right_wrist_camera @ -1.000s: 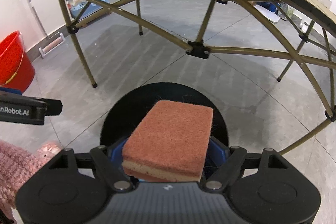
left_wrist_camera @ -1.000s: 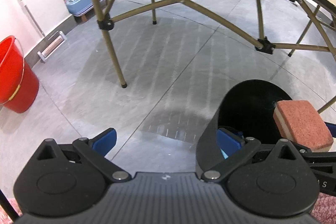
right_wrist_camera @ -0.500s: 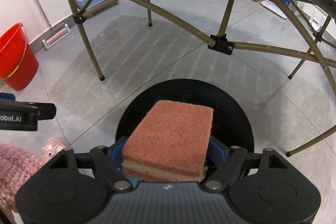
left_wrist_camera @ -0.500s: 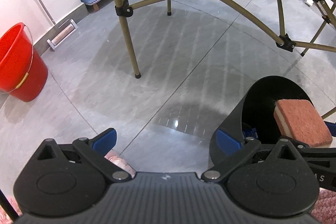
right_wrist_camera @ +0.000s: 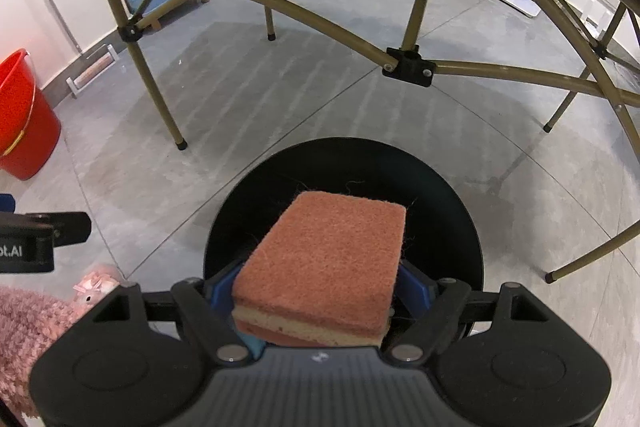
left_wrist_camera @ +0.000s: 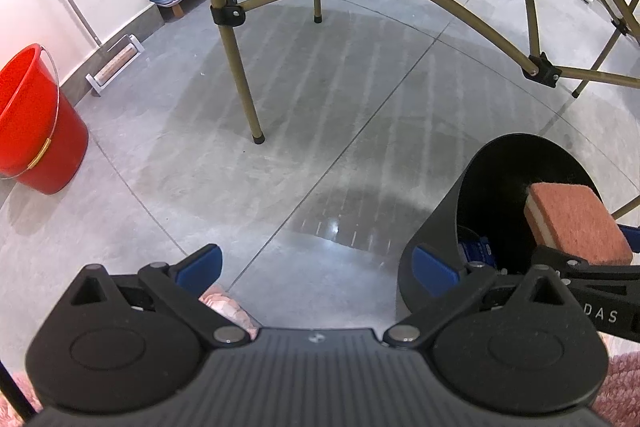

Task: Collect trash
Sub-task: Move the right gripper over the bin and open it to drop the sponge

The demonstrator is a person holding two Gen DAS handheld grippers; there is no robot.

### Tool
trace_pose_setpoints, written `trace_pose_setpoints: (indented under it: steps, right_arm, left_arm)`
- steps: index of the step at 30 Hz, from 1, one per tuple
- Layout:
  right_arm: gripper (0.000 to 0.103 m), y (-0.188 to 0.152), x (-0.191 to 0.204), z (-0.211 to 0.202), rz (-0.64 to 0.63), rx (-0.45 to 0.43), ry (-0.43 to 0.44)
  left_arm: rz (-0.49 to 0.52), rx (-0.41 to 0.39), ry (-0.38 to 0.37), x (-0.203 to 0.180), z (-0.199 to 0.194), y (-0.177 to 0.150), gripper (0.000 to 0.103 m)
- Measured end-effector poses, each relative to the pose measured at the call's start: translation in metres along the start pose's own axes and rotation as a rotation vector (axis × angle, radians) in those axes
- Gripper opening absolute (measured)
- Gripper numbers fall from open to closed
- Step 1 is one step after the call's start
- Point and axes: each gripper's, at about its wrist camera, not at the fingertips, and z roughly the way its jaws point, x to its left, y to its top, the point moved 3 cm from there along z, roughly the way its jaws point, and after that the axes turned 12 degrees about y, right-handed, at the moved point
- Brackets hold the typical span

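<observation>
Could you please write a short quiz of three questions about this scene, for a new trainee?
1. True or false: the right gripper holds a sponge between its pads.
2. Over what does the sponge hang? A. the red bucket B. the black bin C. the folding table
3. Fill in: the left gripper has its jaws ____ and nothing between them.

Key: 1. True. 2. B; the open mouth of the bin lies right under the sponge. 3. open.
</observation>
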Motion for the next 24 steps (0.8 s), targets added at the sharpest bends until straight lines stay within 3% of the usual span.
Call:
trace_pose_setpoints:
  steps: [14,15,18,24]
  right_arm:
    - [0.08,0.001,-0.004,-0.001,0.014,-0.014,-0.009]
    - [0.081,0.002,-0.005,-0.001,0.019,-0.018,-0.012]
    - [0.103,0.003,-0.01,0.001,0.048,-0.023,-0.022]
    - [0.103,0.003,-0.014,0.001,0.062,-0.031,-0.027]
  left_arm:
    - [0.007,0.0,0.0,-0.003,0.0,-0.001,0.103]
    - [0.007,0.0,0.0,-0.003,-0.001,-0.001,0.103]
    - [0.007,0.0,-0.001,-0.003,-0.001,-0.001,0.103]
    - [0.006,0.0,0.0,-0.004,0.0,-0.001,0.103]
